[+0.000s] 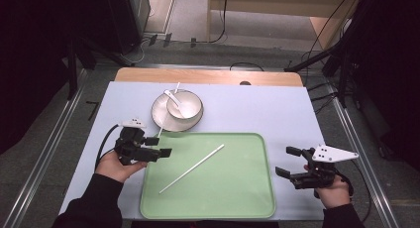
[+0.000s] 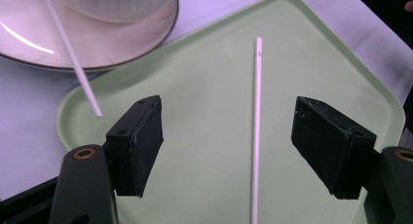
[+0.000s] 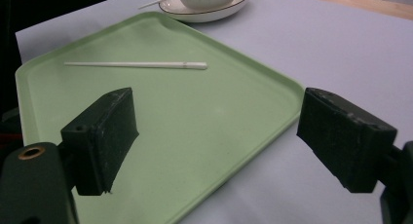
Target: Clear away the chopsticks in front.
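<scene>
From the high view, a green tray (image 1: 208,198) lies on the pale tabletop (image 1: 277,109), and a white chopstick (image 1: 192,168) rests slantwise on the tray floor, touching neither hand-held gripper. The left hand-held gripper (image 1: 161,152) hangs over the tray's left edge with its jaws spread and nothing between the pads; the right hand-held gripper (image 1: 287,161) sits off the tray's right edge over the tabletop, likewise released and empty. Just beyond the tray stands a plate (image 1: 159,120) carrying a white bowl (image 1: 190,106) with a spoon (image 1: 174,100) in it, which this view alone lets one look into. The left gripper view brings out what the overhead picture barely hints at: a second chopstick (image 2: 73,56) leans from the plate rim down toward the tray's corner, its tip just beside the left pad, while the first chopstick lies on the tray below the open gap, nearer the right pad. The right gripper view shows the chopstick lying flat and well away from its jaws, with a faint ring mark near one end, and the plate and bowl at the far corner.
</scene>
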### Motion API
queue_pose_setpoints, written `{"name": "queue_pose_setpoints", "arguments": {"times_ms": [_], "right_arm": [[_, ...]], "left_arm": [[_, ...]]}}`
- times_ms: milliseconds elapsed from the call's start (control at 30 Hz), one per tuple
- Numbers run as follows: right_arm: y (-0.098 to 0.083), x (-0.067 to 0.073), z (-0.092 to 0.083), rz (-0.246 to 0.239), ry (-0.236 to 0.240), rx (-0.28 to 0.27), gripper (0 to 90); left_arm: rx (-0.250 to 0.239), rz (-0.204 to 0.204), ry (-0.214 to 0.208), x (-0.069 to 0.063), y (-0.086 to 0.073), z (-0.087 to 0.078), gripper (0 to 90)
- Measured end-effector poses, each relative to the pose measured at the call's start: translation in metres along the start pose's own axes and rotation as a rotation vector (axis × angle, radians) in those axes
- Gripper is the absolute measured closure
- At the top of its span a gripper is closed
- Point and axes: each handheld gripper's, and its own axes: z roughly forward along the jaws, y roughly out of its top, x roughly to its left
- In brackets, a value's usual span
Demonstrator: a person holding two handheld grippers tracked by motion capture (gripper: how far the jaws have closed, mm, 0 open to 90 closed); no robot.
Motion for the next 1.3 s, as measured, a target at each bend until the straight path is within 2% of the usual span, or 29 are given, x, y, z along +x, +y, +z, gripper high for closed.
{"name": "queue_pose_setpoints", "arguments": {"times_ms": [100, 200, 367, 500, 633, 800, 867, 1000, 1100, 1167, 1300], "right_arm": [[0.000, 0.000, 0.000, 0.003, -0.001, -0.001, 15.3], [0.000, 0.000, 0.000, 0.006, -0.002, -0.003, 15.3], [0.000, 0.000, 0.000, 0.006, -0.001, -0.002, 15.3], [0.000, 0.000, 0.000, 0.003, 0.001, 0.001, 15.3], [0.000, 0.000, 0.000, 0.004, 0.000, 0.002, 15.3], [-0.001, -0.001, 0.000, 0.007, 0.001, 0.001, 15.3], [-0.001, -0.001, 0.000, 0.007, 0.002, 0.002, 15.3], [-0.002, -0.001, 0.000, 0.004, 0.001, 0.005, 15.3], [-0.003, -0.001, -0.002, 0.010, -0.006, 0.005, 15.3], [-0.004, 0.000, -0.003, 0.015, -0.009, 0.003, 15.3], [-0.005, 0.000, -0.005, 0.010, -0.015, -0.001, 15.3]], "left_arm": [[-0.001, -0.003, -0.011, 0.005, 0.007, -0.003, 25.7], [0.001, 0.002, 0.015, 0.011, 0.015, -0.005, 25.3], [-0.013, -0.012, 0.032, 0.022, 0.026, -0.005, 26.6], [-0.020, -0.041, 0.059, 0.034, 0.035, -0.002, 30.0], [-0.017, -0.063, 0.077, 0.045, 0.042, 0.006, 34.8], [0.005, -0.076, 0.138, 0.060, 0.049, 0.023, 39.4], [0.025, -0.060, 0.166, 0.064, 0.050, 0.030, 40.5], [0.053, -0.083, 0.204, 0.073, 0.051, 0.043, 42.2], [0.063, -0.082, 0.203, 0.077, 0.051, 0.052, 44.9], [0.076, -0.098, 0.192, 0.081, 0.051, 0.058, 46.8], [0.118, -0.119, 0.210, 0.085, 0.052, 0.068, 47.7]]}}
